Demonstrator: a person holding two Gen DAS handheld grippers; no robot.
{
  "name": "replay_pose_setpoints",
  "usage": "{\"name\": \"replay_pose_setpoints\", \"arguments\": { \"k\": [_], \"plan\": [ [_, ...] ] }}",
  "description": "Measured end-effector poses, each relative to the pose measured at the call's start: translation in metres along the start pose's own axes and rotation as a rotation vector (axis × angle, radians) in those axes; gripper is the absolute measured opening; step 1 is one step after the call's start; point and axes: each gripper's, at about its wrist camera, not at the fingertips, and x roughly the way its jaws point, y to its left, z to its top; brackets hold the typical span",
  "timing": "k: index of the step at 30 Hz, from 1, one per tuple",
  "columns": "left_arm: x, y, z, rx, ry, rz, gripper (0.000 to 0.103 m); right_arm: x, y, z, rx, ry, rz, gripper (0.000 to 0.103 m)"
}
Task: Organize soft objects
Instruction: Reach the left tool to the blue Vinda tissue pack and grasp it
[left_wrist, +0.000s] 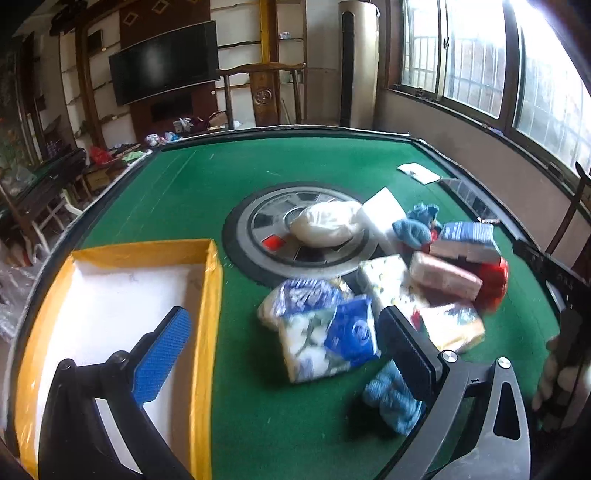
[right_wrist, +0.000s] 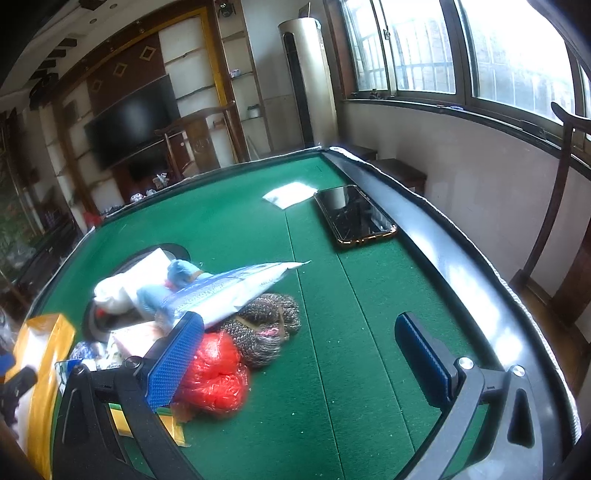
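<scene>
A pile of soft things lies on the green table (left_wrist: 184, 192): a blue-and-white tissue pack (left_wrist: 328, 338), a pink pack (left_wrist: 443, 275), a white pouch (left_wrist: 327, 221), a red bag (right_wrist: 212, 373) and brown knitted yarn (right_wrist: 266, 325). A yellow-rimmed white box (left_wrist: 122, 288) stands at the table's left. My left gripper (left_wrist: 284, 354) is open and empty, its left finger over the box, its right finger by the tissue pack. My right gripper (right_wrist: 299, 365) is open and empty above bare felt, its left finger beside the red bag.
A blue fuzzy cloth (left_wrist: 391, 398) lies near the front edge. A black phone (right_wrist: 354, 216) and a white paper (right_wrist: 290, 194) lie at the far right by the table's raised rim (right_wrist: 443, 251). A round grey hub (left_wrist: 280, 236) sits mid-table.
</scene>
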Motion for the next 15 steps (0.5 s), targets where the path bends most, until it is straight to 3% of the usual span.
{"name": "replay_pose_setpoints", "arguments": {
  "k": [5,9,11,13,15],
  "plan": [
    [0.038,0.001,0.014,-0.064,0.081,-0.156,0.102,0.003,0.001,0.000,0.004,0.012,-0.009,0.102],
    [0.064,0.005,0.010,-0.150,0.234,-0.325,0.096,0.009,0.004,-0.001,-0.008,0.040,-0.022,0.102],
    [0.067,0.004,0.001,-0.189,0.320,-0.451,0.095,0.011,0.005,-0.001,-0.014,0.049,-0.018,0.102],
    [0.058,-0.003,-0.011,-0.168,0.364,-0.553,0.095,0.011,0.007,-0.001,-0.018,0.055,-0.016,0.102],
    [0.040,-0.010,-0.018,-0.109,0.357,-0.571,0.095,0.012,0.008,-0.002,-0.018,0.059,-0.016,0.102]
  ]
}}
